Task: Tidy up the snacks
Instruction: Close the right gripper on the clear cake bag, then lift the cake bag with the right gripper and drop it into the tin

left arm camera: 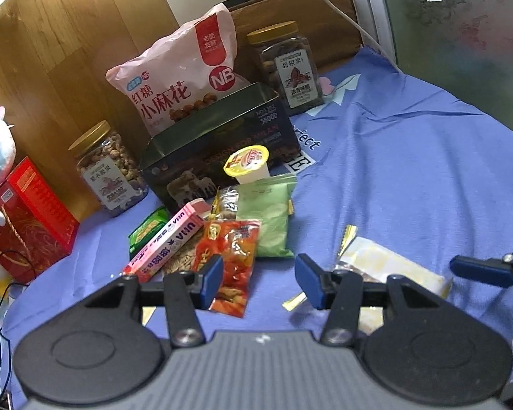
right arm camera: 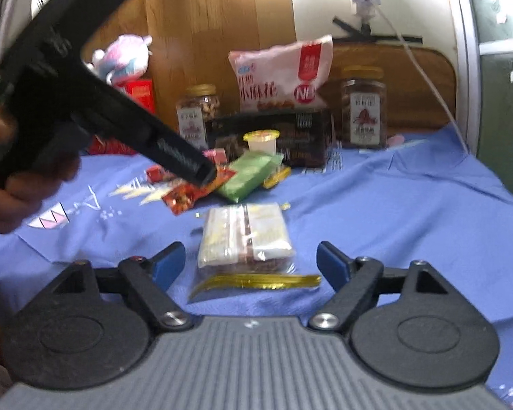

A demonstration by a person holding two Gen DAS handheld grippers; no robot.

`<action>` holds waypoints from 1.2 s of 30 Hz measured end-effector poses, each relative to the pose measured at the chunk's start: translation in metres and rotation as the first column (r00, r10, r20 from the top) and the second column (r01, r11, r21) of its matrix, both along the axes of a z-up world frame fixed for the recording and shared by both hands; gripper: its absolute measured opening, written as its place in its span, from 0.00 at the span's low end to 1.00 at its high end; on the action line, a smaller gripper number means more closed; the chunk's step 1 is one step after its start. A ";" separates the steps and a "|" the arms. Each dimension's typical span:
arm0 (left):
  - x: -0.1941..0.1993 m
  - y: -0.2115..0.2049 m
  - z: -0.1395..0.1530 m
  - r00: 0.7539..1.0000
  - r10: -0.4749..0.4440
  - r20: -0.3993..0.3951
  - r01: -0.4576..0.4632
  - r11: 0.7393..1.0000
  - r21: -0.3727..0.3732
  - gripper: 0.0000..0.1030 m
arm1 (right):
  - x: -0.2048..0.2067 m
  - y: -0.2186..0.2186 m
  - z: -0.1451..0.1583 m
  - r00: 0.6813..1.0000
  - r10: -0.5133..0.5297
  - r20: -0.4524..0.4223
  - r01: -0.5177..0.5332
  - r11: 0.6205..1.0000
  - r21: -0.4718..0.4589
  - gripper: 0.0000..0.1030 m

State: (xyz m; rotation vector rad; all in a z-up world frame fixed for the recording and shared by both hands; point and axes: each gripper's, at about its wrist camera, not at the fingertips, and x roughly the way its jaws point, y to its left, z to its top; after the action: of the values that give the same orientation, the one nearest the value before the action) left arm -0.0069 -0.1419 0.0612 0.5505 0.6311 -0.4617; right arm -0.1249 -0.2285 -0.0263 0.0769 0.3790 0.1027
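Your right gripper (right arm camera: 249, 263) fingers stand released around the clear-wrapped cake pack (right arm camera: 244, 235), your left gripper (left arm camera: 258, 280) fingers parted, empty, just left of it.

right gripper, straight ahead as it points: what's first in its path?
Probably the clear-wrapped cake pack lying between the open right gripper fingers, untouched; beyond it the green pouch. Depth is uncertain.

bag (left arm camera: 184, 78) in tin (left arm camera: 219, 150)
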 end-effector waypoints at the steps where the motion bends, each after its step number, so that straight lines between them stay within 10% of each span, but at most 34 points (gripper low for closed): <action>1: -0.001 0.000 0.000 1.000 0.000 0.002 0.000 1.000 0.002 0.46 | 0.003 -0.001 -0.002 1.000 -0.004 -0.010 0.004 1.000 0.004 0.83; 15: -0.001 -0.005 -0.004 1.000 -0.020 -0.002 0.020 1.000 0.008 0.54 | 0.005 -0.006 -0.005 0.999 -0.029 -0.019 0.029 0.999 0.025 0.72; 17: 0.000 -0.005 -0.004 1.000 -0.017 -0.007 0.017 1.000 0.007 0.54 | 0.006 -0.009 -0.004 0.999 -0.025 -0.025 0.026 0.998 0.057 0.51; 22: 0.004 0.003 -0.004 1.000 -0.003 -0.015 0.003 1.000 -0.004 0.56 | 0.011 -0.021 -0.001 0.998 0.012 -0.057 0.000 0.978 0.208 0.48; 36: 0.019 0.028 0.000 0.999 0.042 -0.013 -0.043 0.998 -0.047 0.67 | 0.023 -0.060 -0.004 0.991 0.048 -0.125 0.036 0.803 0.595 0.46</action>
State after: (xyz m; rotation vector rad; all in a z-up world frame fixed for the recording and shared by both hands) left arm 0.0117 -0.1143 0.0609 0.4883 0.6411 -0.4391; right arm -0.1014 -0.2882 -0.0303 0.7158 0.4713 0.2234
